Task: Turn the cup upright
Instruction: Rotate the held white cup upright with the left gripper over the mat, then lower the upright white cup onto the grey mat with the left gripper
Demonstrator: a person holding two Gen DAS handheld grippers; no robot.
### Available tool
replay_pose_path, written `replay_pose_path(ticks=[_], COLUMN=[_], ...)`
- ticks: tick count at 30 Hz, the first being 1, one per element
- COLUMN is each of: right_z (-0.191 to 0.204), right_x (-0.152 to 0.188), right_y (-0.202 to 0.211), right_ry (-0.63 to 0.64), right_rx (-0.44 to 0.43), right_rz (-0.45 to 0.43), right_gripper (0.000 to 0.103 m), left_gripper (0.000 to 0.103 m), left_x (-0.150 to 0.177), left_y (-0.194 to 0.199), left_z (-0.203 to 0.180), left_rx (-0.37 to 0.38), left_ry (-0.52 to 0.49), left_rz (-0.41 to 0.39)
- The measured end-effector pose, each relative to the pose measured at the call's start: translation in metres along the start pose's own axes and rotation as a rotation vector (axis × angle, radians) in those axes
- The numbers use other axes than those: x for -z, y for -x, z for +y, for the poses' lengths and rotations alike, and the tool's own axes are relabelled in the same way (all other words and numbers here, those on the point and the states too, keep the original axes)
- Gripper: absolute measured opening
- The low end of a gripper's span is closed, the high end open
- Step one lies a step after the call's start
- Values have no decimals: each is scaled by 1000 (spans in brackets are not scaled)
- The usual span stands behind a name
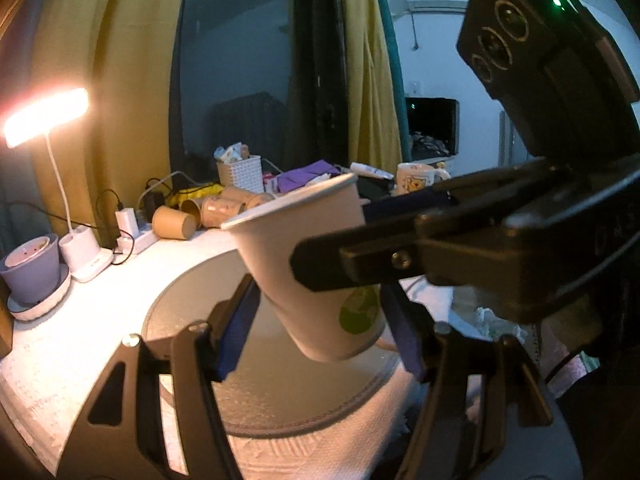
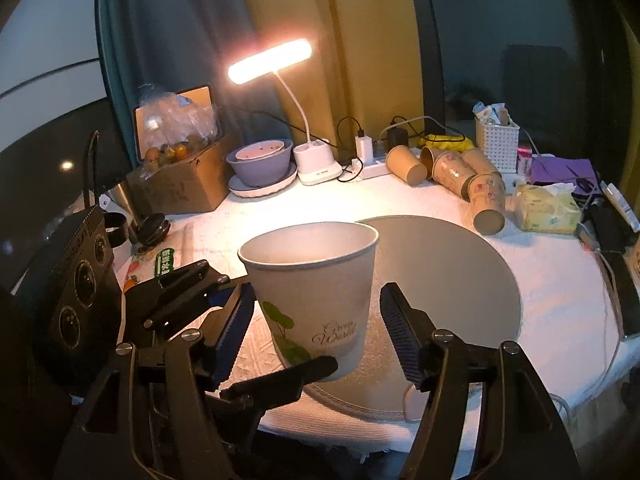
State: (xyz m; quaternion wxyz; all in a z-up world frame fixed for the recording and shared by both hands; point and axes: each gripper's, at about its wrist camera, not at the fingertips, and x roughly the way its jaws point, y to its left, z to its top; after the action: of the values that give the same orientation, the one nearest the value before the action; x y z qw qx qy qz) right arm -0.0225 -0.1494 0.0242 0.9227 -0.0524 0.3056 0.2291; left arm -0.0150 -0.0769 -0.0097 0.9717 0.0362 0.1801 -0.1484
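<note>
A white paper cup (image 1: 316,264) with a green leaf print is held in the air, mouth up and tilted, above the round grey mat (image 1: 264,372). In the left wrist view my right gripper (image 1: 360,236) comes in from the right, and its fingers lie across the cup wall. My left gripper (image 1: 320,340) stands open around the cup's base, fingers apart from it. In the right wrist view the cup (image 2: 316,280) sits between my right gripper's (image 2: 316,332) wide fingers, while the left gripper's finger (image 2: 280,380) crosses under its base. Who grips the cup is unclear.
Several brown paper cups (image 2: 460,176) lie at the back of the white-clothed table (image 2: 560,300). A lit desk lamp (image 2: 272,60), purple bowl (image 2: 260,160), power strip (image 2: 372,168), cardboard box (image 2: 176,176), white basket (image 2: 496,144), tissue pack (image 2: 548,208) and mug (image 1: 416,178) ring the mat.
</note>
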Motion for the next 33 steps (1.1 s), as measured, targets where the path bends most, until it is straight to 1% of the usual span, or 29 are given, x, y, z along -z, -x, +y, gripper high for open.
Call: replay_pose_path(ticks=[5, 14, 18, 28, 33], right_z=[-6, -15, -18, -32, -33], right_x=[1, 3, 4, 9, 10], right_y=[-5, -4, -4, -2, -2], right_ry=[-18, -42, -46, -83, -79], right_rx=[-14, -39, -40, -83, -79], right_rz=[15, 13, 10, -8, -11], right_gripper=[69, 69, 69, 69, 68], left_gripper=[64, 64, 64, 64, 65], left_x=[1, 3, 4, 4, 4], left_y=[-1, -4, -4, -5, -8], left_z=[-6, -11, -12, -13, -8], left_rx=[4, -7, -5, 12, 22], left_ry=[-21, -60, -63, -62, -46], left_rz=[-3, -13, -16, -23, -21])
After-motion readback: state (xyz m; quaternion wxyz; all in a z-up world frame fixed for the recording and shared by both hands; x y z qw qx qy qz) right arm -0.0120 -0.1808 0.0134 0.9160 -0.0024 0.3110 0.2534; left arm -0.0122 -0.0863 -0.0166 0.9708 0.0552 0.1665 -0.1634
